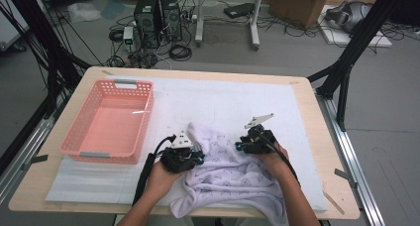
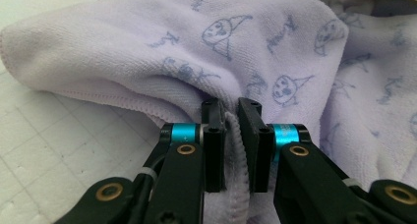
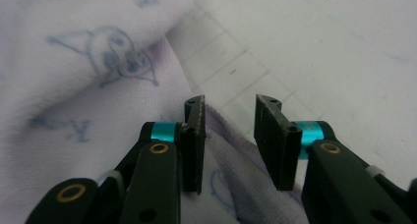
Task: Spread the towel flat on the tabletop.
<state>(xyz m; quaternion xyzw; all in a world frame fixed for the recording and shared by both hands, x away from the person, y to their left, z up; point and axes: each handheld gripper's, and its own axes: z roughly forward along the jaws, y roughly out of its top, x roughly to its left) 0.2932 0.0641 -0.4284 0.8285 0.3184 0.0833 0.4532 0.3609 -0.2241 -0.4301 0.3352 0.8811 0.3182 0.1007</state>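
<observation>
- Lay crumpled at the near edge of the white mat (image 1: 223,99): lilac towel (image 1: 233,179), printed with small cartoon faces.
- Left gripper (image 2: 231,117): clamped narrowly on a towel hem.
- Right gripper (image 3: 229,117): jaws partly apart, hem between, pads not pressing.
- Stood far left: pink basket (image 1: 79,137).

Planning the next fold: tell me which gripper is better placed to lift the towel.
Left. The left gripper already pinches the towel's hem; the right gripper's jaws stand apart around the edge, not gripping yet.
</observation>
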